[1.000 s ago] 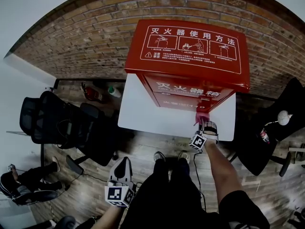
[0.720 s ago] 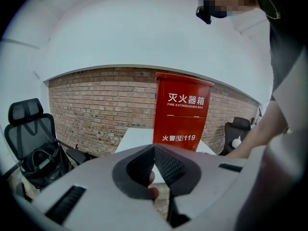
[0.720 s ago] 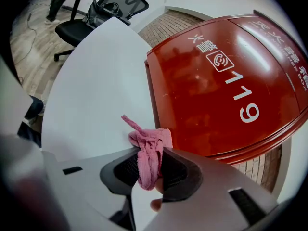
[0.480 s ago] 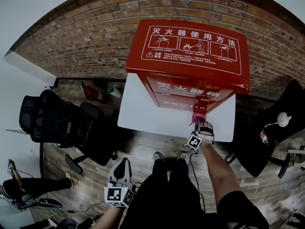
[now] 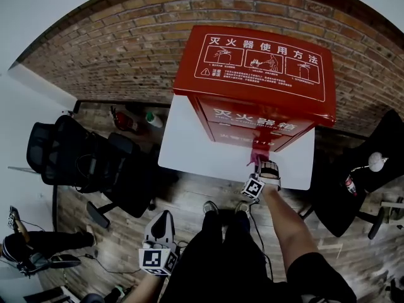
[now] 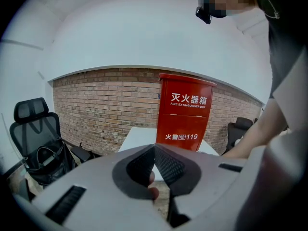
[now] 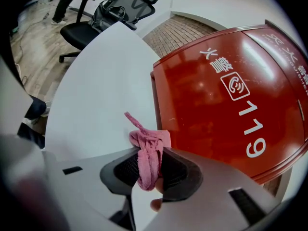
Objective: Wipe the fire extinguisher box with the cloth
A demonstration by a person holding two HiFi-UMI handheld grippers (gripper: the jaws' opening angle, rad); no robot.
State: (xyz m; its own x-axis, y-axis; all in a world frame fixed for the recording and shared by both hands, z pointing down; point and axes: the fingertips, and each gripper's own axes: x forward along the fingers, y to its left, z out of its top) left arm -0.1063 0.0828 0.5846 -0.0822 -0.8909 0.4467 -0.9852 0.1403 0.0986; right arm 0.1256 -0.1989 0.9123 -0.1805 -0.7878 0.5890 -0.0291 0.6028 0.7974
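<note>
Right gripper [image 5: 261,163] farther left, cloth [image 7: 148,154] between its jaws beside box [image 7: 216,105]

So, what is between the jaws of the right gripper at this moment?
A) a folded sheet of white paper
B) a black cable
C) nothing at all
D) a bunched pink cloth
D: the right gripper has its jaws shut on the bunched pink cloth, which sticks out above them, close to the front of the red metal fire extinguisher box.
</note>
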